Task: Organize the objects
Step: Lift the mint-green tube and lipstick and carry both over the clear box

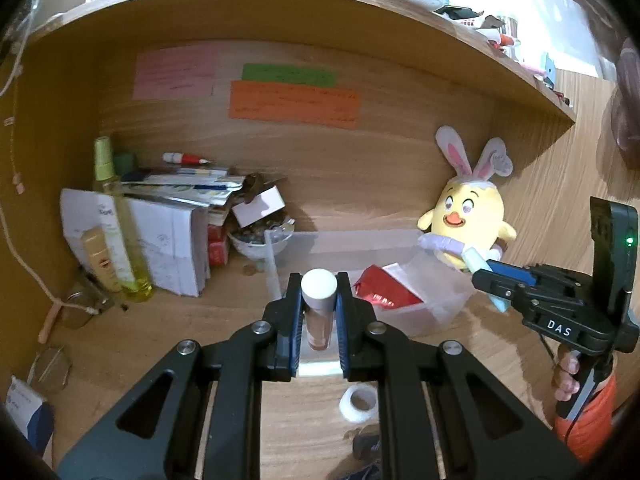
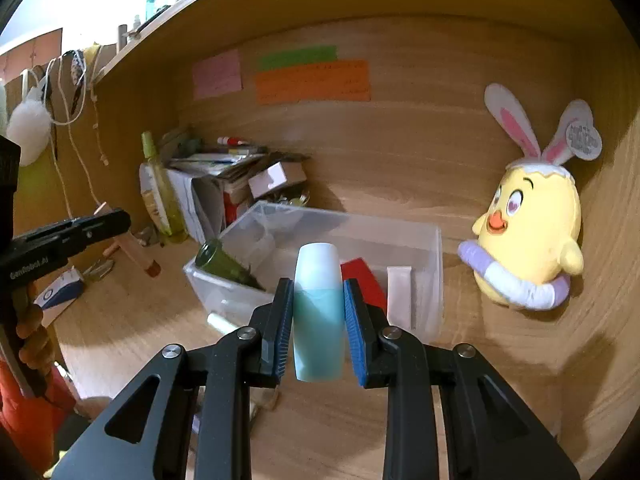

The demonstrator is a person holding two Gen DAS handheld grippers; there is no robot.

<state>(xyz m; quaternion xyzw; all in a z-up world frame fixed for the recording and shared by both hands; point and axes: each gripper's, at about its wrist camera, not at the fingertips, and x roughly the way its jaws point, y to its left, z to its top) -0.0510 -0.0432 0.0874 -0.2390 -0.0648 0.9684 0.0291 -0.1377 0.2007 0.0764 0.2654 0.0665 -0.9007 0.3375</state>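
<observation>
Left gripper (image 1: 319, 312): clamped on a slim white-capped tube (image 1: 319, 300), held above the desk.
Right gripper (image 2: 319, 312): gripping a teal bottle (image 2: 319, 312), also aloft.
Clear bin (image 2: 434, 280): already holds a green bottle (image 2: 224, 266), red packet (image 2: 366, 284), white tube (image 2: 399, 296).
Left to do: likely both held items go in; desk clutter remains.

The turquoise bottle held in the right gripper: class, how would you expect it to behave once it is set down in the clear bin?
The turquoise bottle, clamped in the right gripper, looks smooth and glossy, so probably slippery. Its rounded body suggests it may roll if laid flat in the clear bin. Tall and narrow, it could tip if stood upright.
</observation>
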